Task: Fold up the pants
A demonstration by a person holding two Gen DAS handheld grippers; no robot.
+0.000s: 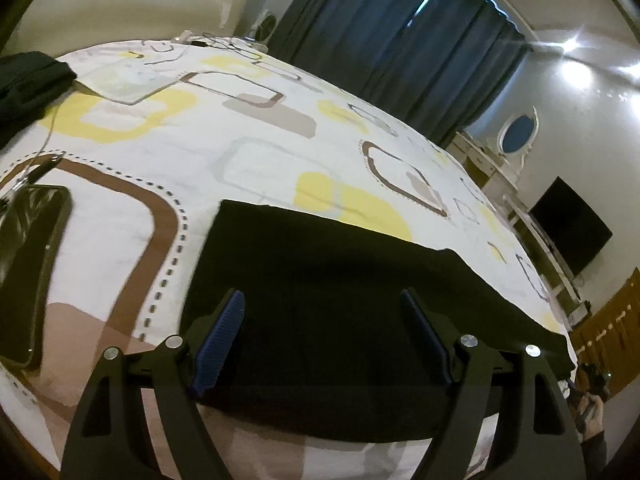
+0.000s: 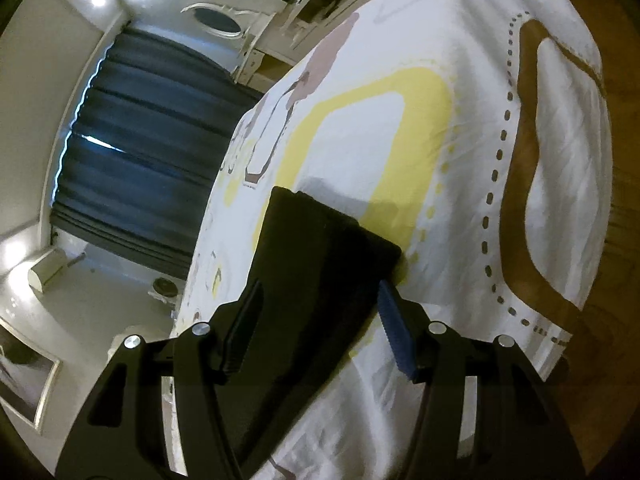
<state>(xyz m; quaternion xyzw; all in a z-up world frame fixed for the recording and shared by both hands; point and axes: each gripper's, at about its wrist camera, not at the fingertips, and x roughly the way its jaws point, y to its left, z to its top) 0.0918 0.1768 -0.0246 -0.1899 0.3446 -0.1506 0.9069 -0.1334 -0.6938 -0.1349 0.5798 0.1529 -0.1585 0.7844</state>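
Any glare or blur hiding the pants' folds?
Left wrist view: ceiling-light glare stays off the pants, but they read flat black, no folds visible. Right wrist view: pants equally dark, edges slightly blurred; fisheye bends the bed.

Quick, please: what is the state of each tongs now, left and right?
Left tongs: open, holding nothing, over the black pants.
Right tongs: open, holding nothing, over the pants.

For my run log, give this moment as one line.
left claw: open | right claw: open | black pants: flat on bed
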